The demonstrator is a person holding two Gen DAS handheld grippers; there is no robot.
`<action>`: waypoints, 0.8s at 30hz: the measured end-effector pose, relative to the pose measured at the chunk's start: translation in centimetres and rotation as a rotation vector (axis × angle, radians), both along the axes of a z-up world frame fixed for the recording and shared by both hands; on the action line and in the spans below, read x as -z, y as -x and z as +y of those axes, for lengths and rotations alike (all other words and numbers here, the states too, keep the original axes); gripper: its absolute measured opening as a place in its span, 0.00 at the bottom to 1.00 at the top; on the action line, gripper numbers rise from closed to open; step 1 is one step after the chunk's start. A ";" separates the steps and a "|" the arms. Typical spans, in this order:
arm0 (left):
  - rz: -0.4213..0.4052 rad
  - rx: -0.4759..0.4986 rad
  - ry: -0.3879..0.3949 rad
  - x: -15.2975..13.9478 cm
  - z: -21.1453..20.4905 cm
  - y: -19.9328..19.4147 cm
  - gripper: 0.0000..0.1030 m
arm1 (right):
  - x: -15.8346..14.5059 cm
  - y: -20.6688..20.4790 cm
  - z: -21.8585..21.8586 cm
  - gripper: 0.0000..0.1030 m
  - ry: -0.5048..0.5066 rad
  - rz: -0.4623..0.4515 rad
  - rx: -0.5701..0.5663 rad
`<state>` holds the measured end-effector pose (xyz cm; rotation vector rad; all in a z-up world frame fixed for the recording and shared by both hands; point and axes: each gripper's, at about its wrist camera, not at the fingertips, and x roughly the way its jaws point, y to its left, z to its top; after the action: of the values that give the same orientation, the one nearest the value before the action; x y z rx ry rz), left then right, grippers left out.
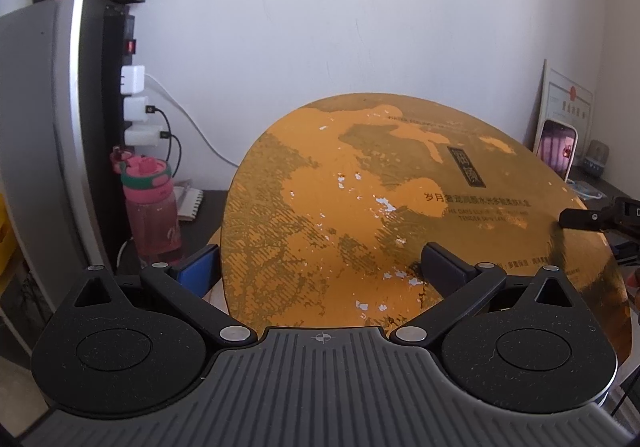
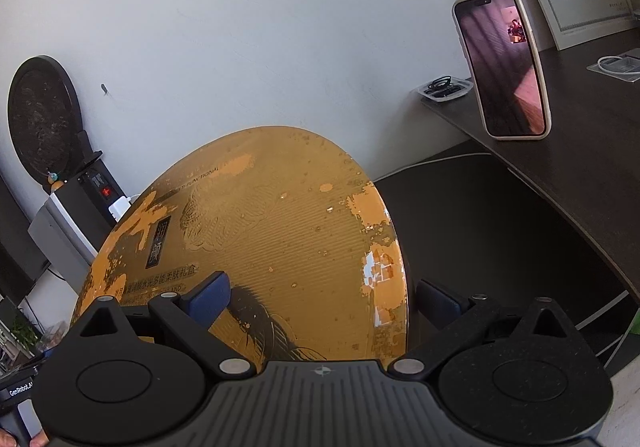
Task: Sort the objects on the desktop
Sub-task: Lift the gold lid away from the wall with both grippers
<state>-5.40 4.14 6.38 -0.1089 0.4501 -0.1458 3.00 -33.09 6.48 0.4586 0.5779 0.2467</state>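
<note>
Against a white wall [image 1: 320, 27], two tools [image 1: 320, 267] [image 2: 320, 299] each clamp one orange box [image 1: 380, 207].

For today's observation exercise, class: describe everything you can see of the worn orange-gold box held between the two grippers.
The orange-gold box is flat and broad, probably cardboard, with a ribbed gold print worn away in orange and white patches. A dark label and lines of Chinese and English text cross its face. It is lifted and tilted in front of the white wall. The left gripper straddles one edge, the right gripper another, fingers on either side of it.
</note>
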 end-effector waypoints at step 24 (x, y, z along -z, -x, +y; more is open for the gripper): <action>0.069 -0.109 0.015 0.7 4.2 -7.3 1.00 | 1.4 -10.0 5.0 0.98 0.030 0.091 -0.074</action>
<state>1.89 8.37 5.69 -0.1535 0.5112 -0.0386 13.01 -28.07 5.07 0.4212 0.6881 0.2887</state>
